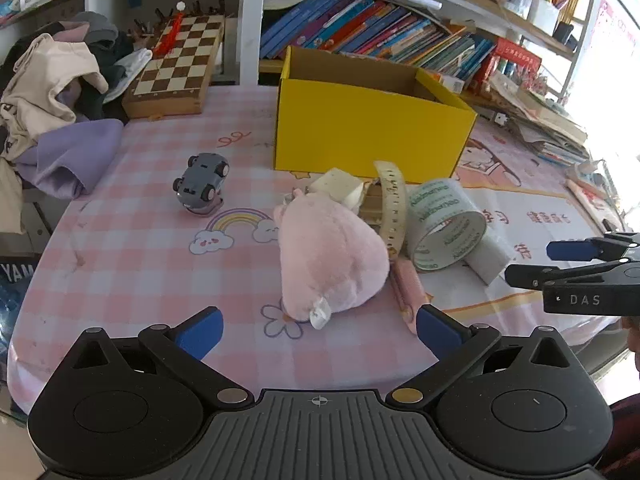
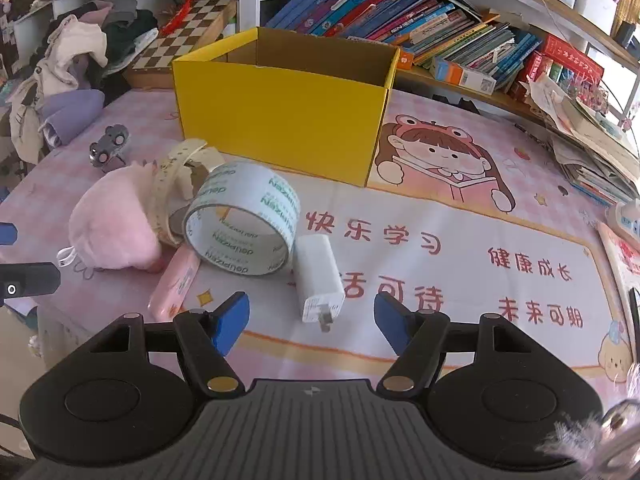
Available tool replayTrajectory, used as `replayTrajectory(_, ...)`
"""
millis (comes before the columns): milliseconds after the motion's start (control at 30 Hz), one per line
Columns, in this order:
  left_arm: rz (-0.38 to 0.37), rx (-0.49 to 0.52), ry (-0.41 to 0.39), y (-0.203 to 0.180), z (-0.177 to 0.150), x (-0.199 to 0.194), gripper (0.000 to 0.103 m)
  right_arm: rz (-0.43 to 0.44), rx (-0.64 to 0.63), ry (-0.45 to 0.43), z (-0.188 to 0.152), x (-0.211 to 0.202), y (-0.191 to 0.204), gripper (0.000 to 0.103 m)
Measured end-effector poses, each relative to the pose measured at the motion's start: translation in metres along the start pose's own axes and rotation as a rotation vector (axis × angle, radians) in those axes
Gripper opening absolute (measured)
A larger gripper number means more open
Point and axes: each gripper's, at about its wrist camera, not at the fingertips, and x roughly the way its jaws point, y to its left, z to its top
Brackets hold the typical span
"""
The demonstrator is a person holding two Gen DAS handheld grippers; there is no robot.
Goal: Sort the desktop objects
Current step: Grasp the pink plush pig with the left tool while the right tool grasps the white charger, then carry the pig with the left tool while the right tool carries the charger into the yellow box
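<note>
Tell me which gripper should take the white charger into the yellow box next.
Probably the right gripper: the white charger lies just ahead of its open jaws. The left gripper faces the pink plush.

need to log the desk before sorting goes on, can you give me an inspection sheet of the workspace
surface: pink checked table mat with cartoon prints.
job's things: yellow box open-topped; pink plush, tape roll, white charger, ruler strap, pink case, toy car overturned, all on the mat.
clutter: clothes heap, chessboard.
grippers: left gripper open, empty; right gripper open, charger plug between its fingers, untouched.
cables: nothing seen.
surroundings: bookshelves behind.
</note>
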Motion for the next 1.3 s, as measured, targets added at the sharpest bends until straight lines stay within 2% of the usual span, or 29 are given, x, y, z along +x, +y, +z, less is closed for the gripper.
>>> replayTrajectory(100, 0.006, 0.002, 0.001, 0.001, 0.006, 0.007, 0.103, 0.0, -0.013, 0.027, 0.005, 0.01, -0.002, 0.063)
replayTrajectory(200, 0.009, 0.015, 0.005, -0.001, 0.011, 0.014, 0.102, 0.006, -0.013, 0.063, 0.008, 0.02, -0.005, 0.053)
replayTrajectory(467, 0.03, 0.084, 0.012, -0.011, 0.023, 0.033, 0.102, 0.033, -0.02, 0.11, 0.015, 0.042, -0.014, 0.045)
replayTrajectory(700, 0.061, 0.099, 0.012, -0.008, 0.042, 0.049, 0.098, 0.058, -0.044, 0.12, 0.023, 0.052, -0.018, 0.038)
replayTrajectory(867, 0.031, 0.123, 0.054, -0.013, 0.043, 0.06, 0.096, 0.081, -0.042, 0.13, 0.028, 0.059, -0.022, 0.034)
replayTrajectory(967, 0.011, 0.109, 0.105, -0.013, 0.04, 0.069, 0.09, 0.097, -0.049, 0.142, 0.03, 0.061, -0.023, 0.025)
replayTrajectory(1033, -0.006, 0.115, 0.122, -0.014, 0.042, 0.07, 0.078, 0.102, -0.067, 0.148, 0.032, 0.061, -0.022, 0.025)
replayTrajectory(1167, -0.017, 0.182, 0.123, -0.022, 0.046, 0.069, 0.069, 0.103, -0.055, 0.142, 0.036, 0.058, -0.03, 0.025)
replayTrajectory(1300, -0.027, 0.161, 0.126, -0.015, 0.048, 0.064, 0.063, 0.086, -0.027, 0.12, 0.043, 0.052, -0.041, 0.025)
